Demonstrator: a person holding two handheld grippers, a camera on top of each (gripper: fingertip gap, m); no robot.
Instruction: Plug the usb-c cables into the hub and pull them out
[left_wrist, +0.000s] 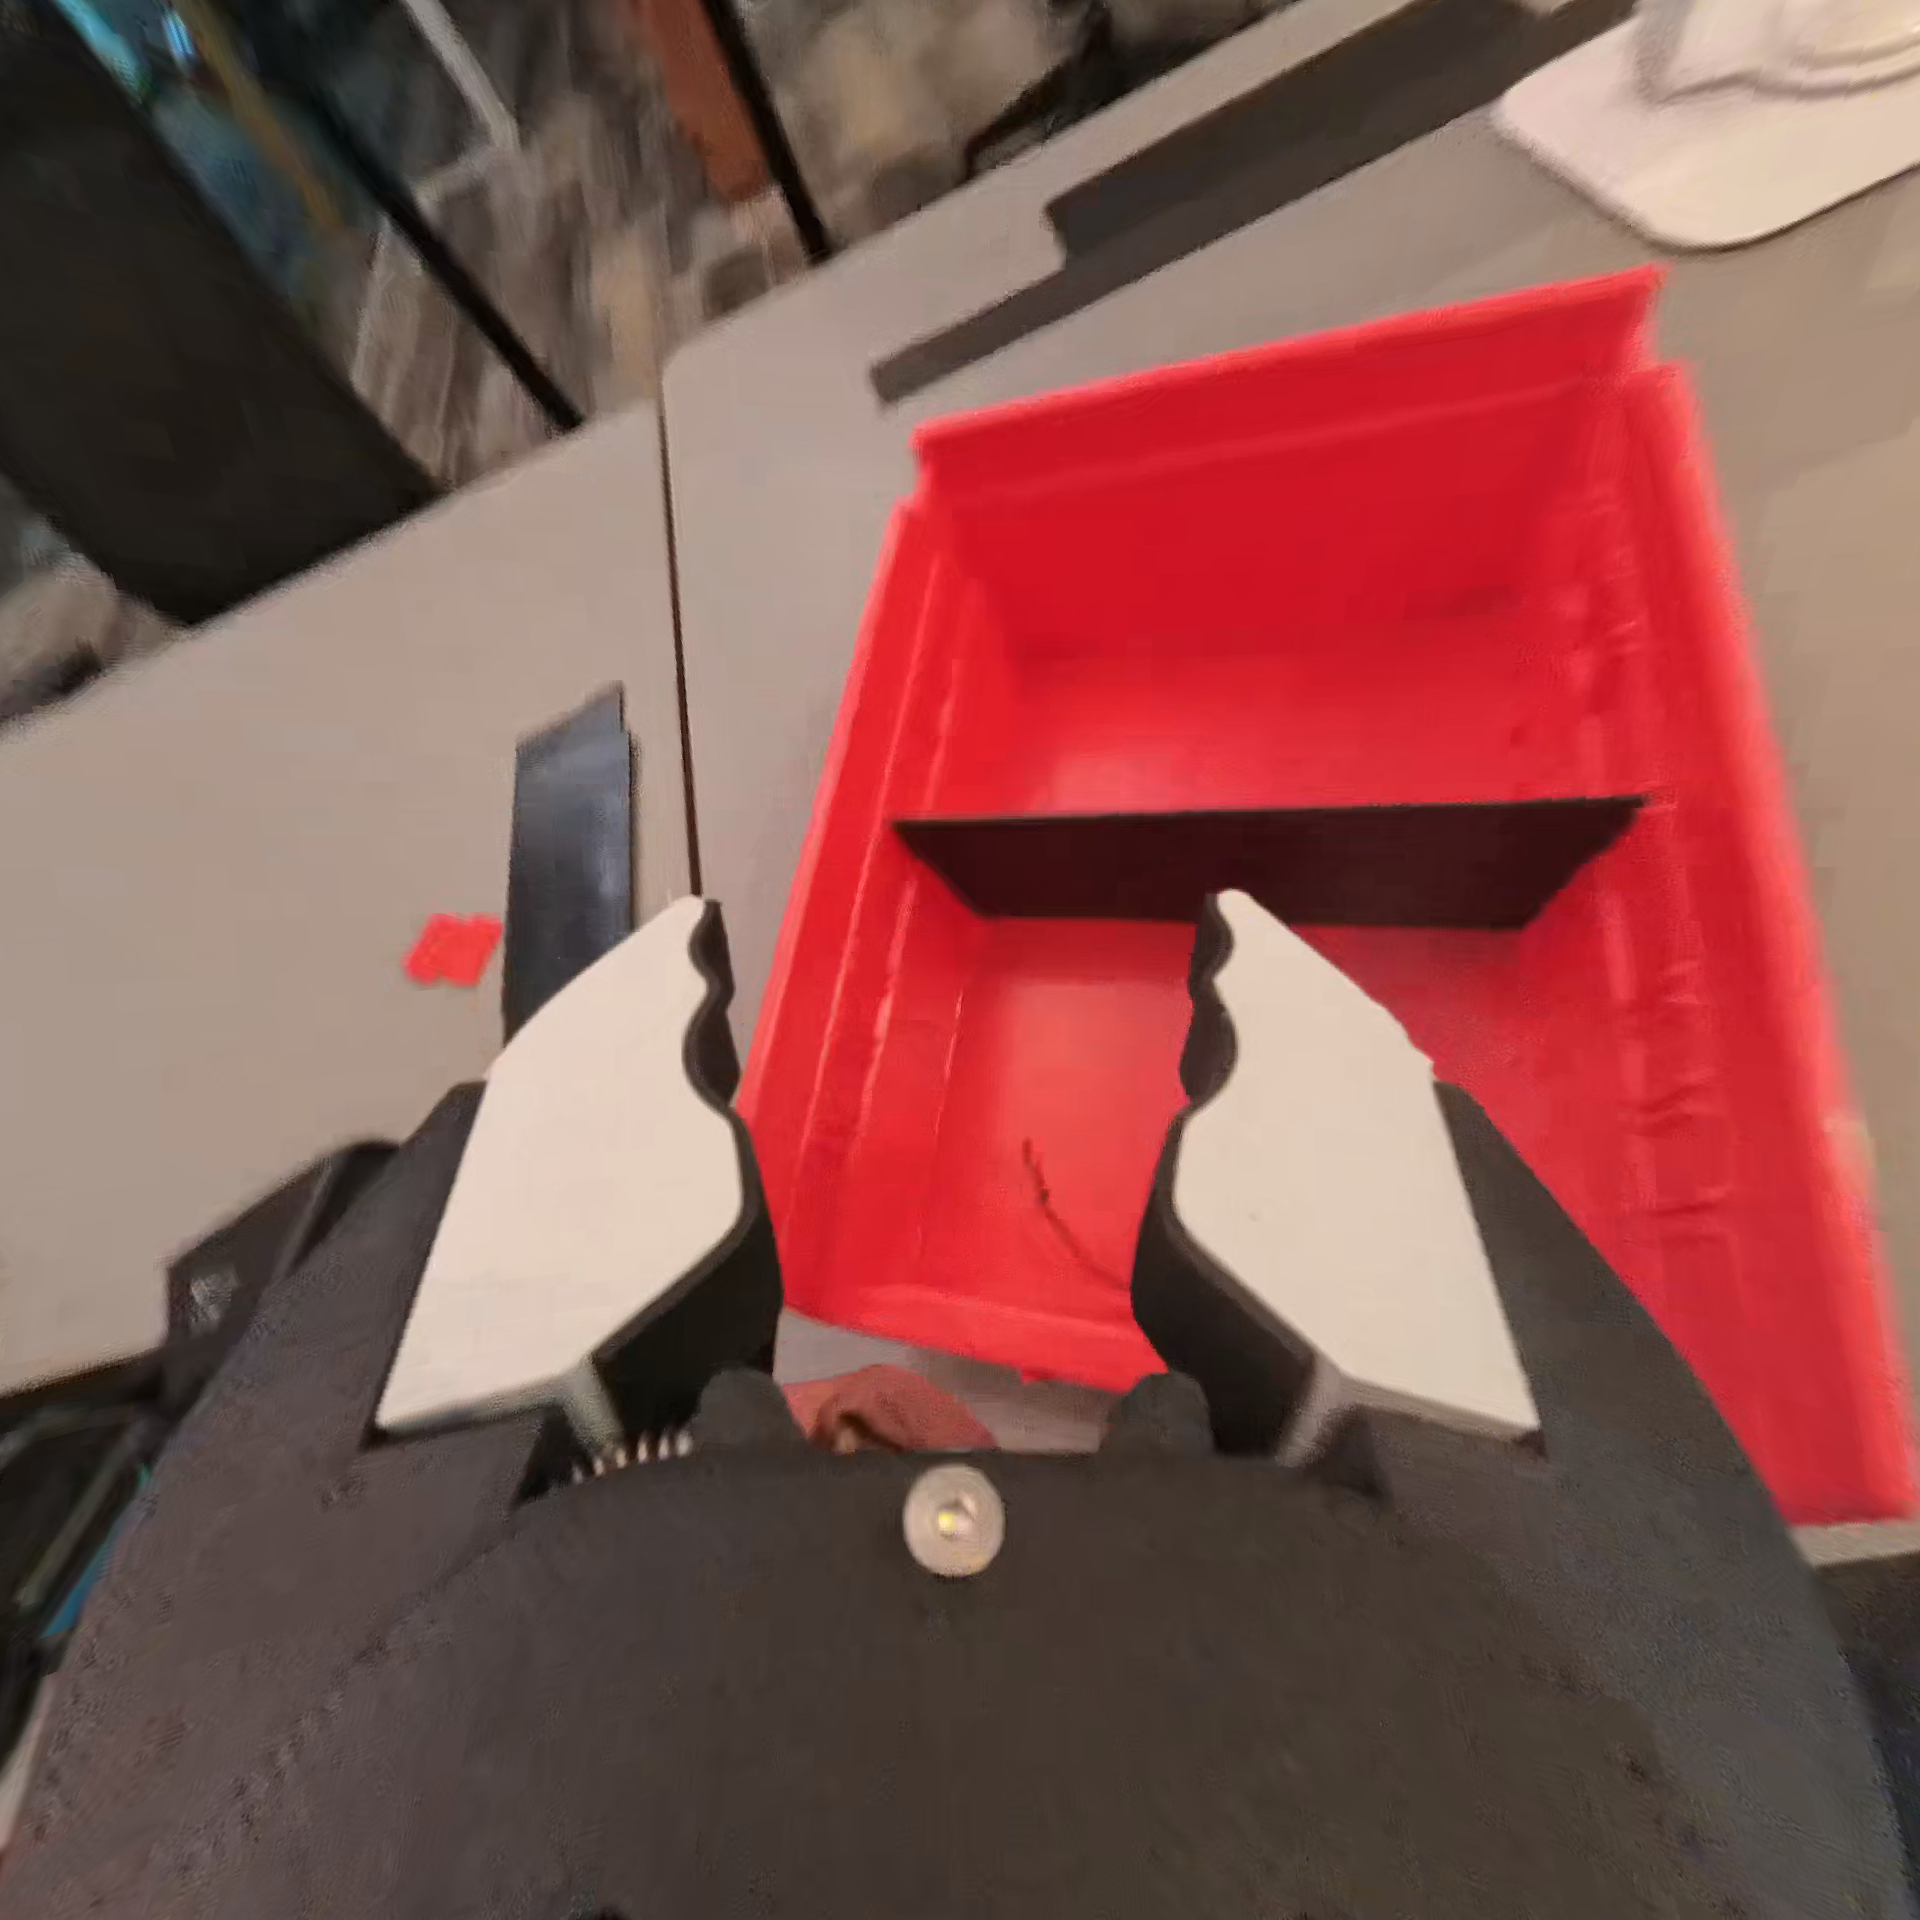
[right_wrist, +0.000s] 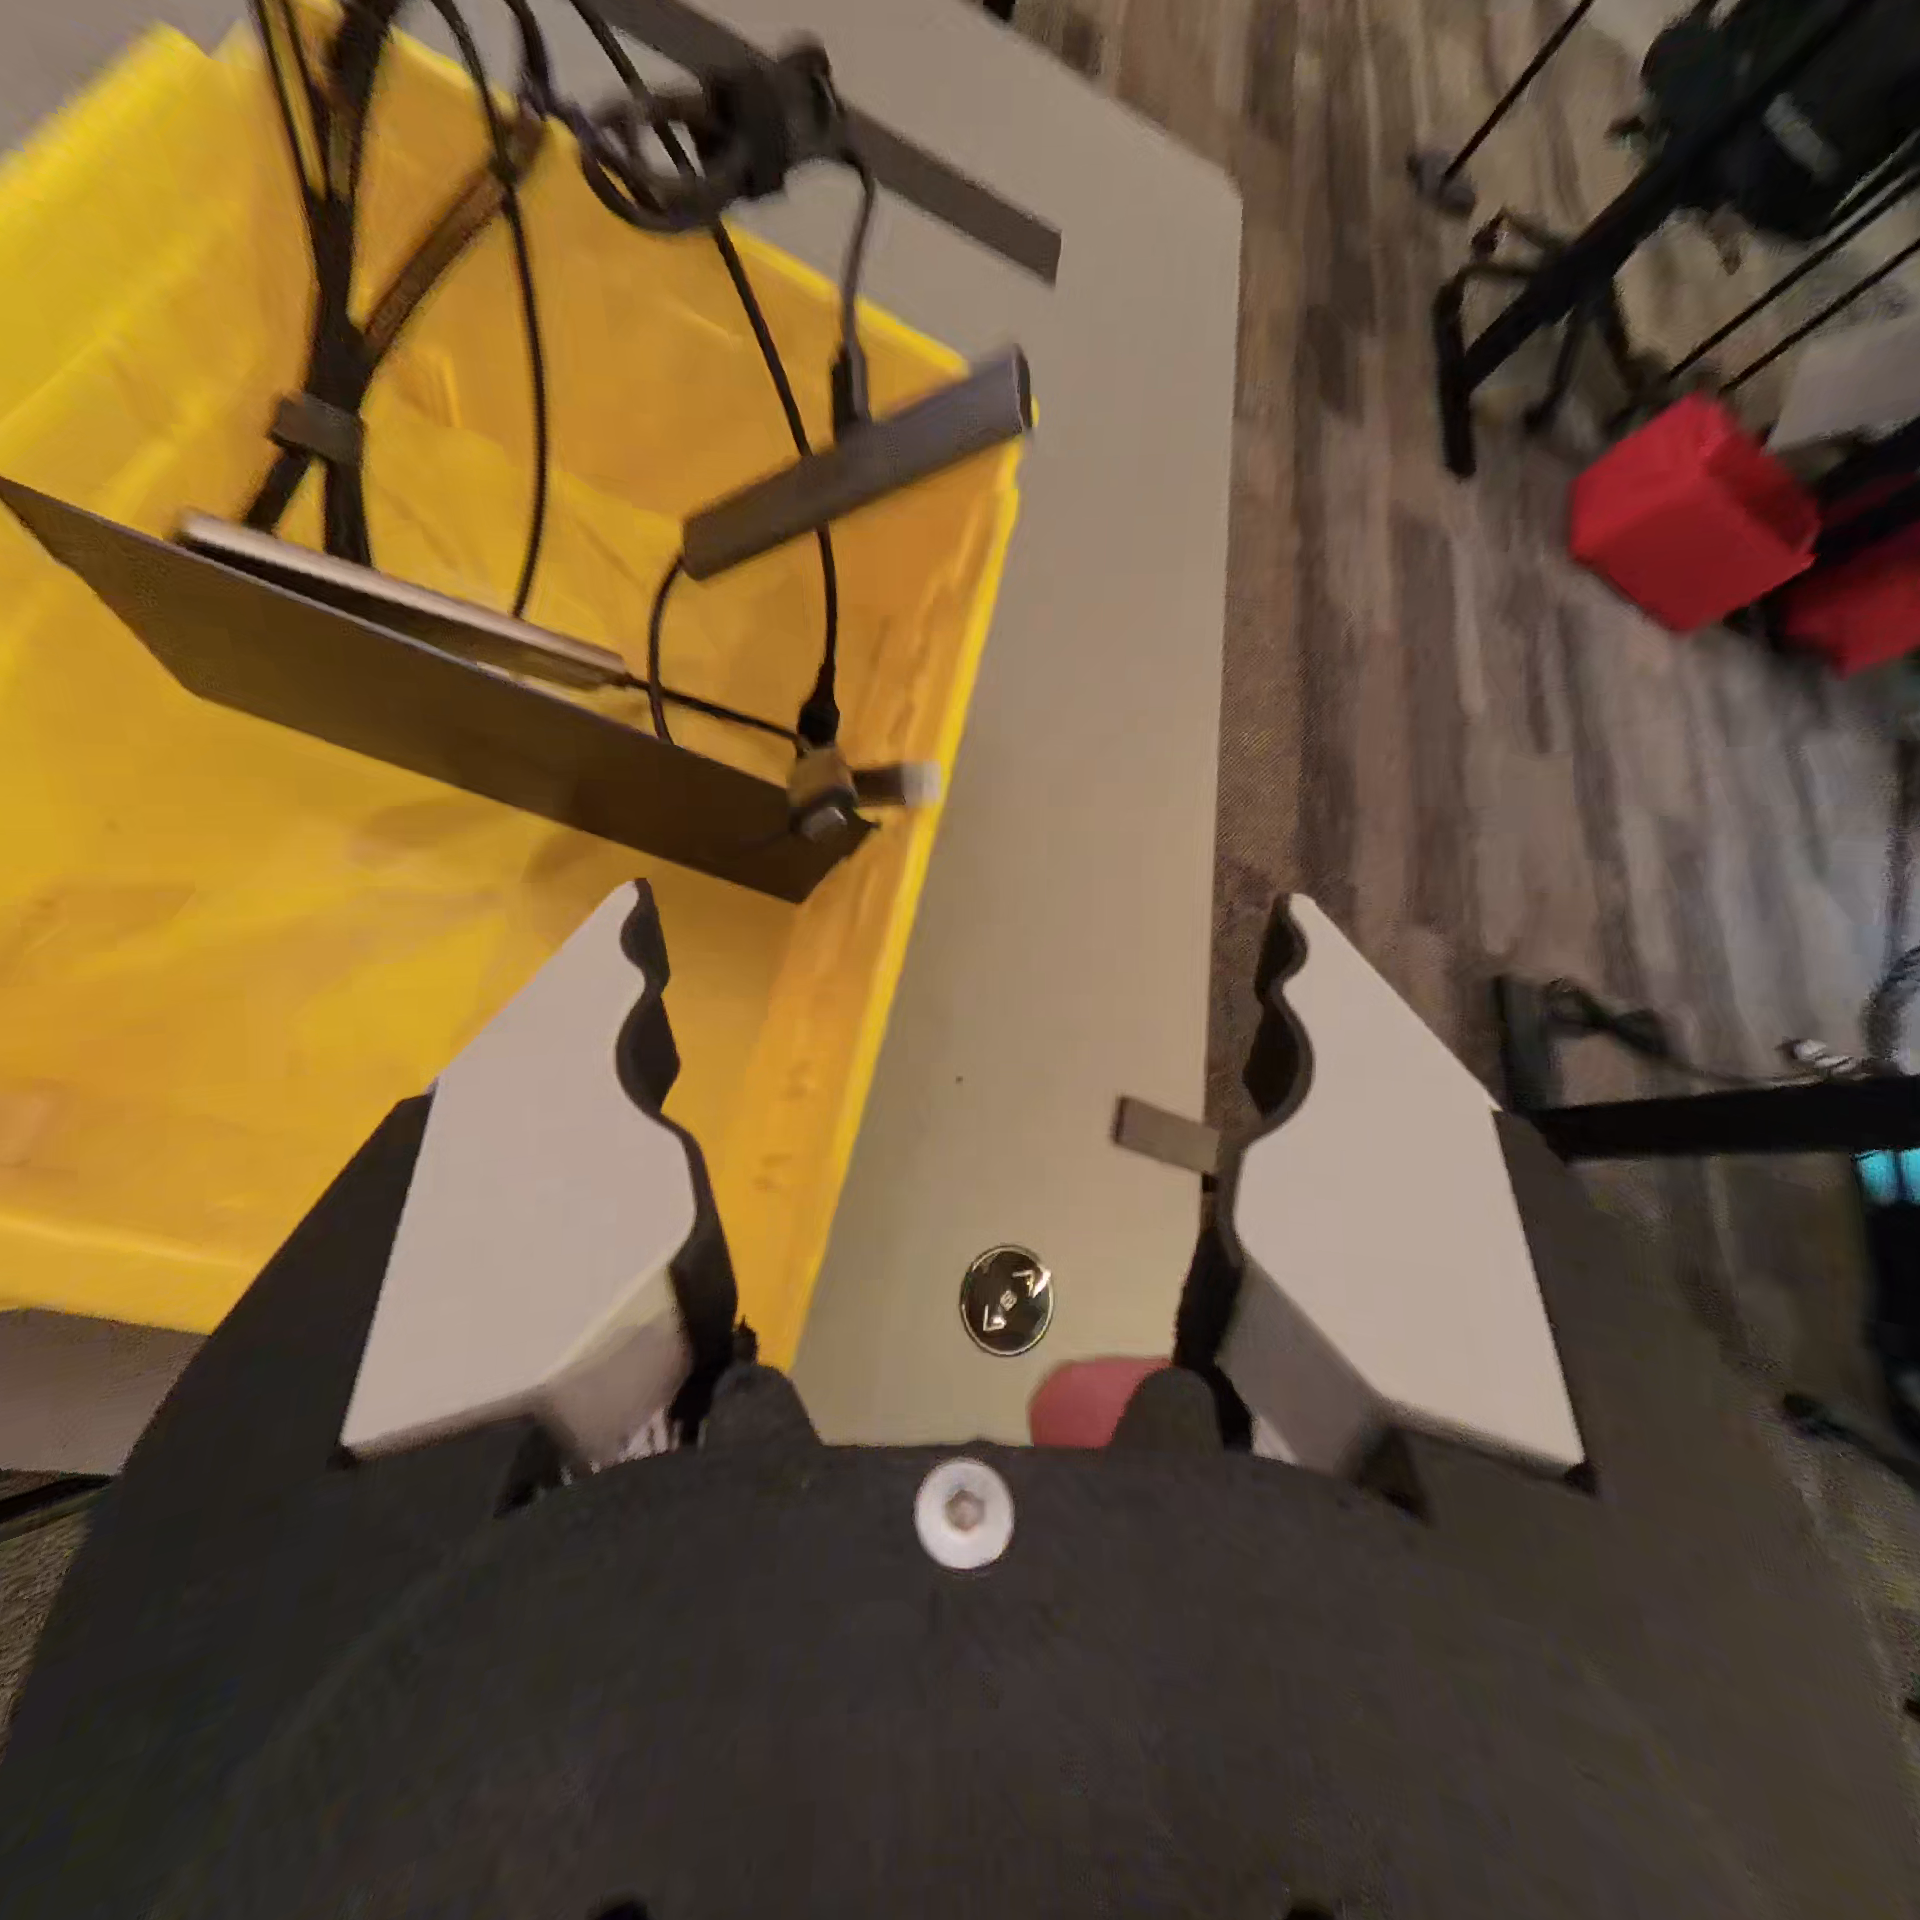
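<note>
In the right wrist view a yellow bin (right_wrist: 260, 935) holds a dark grey bar-shaped hub (right_wrist: 862, 462) resting on its right rim, with black cables (right_wrist: 769, 353) running to it. A silver slab (right_wrist: 405, 597) lies behind a black divider (right_wrist: 436, 707). A loose cable end with a metal plug (right_wrist: 831, 790) sits at the divider's right end. My right gripper (right_wrist: 961, 904) is open and empty, above the bin's right rim and the table. My left gripper (left_wrist: 961, 914) is open and empty over a red bin (left_wrist: 1299, 675) with a black divider (left_wrist: 1247, 857); both its compartments look empty.
The grey table (right_wrist: 1101, 727) ends just right of the right gripper, with wood floor (right_wrist: 1507, 779) beyond. A round black button (right_wrist: 1005, 1301) sits in the table. Red boxes (right_wrist: 1694, 520) and black stands are on the floor. Black tape strips (left_wrist: 571, 831) mark the table left of the red bin. One gripper's finger ends stand about 90 cm off the other's. The right tips stand about 15 cm off the round black button (right_wrist: 1005, 1301).
</note>
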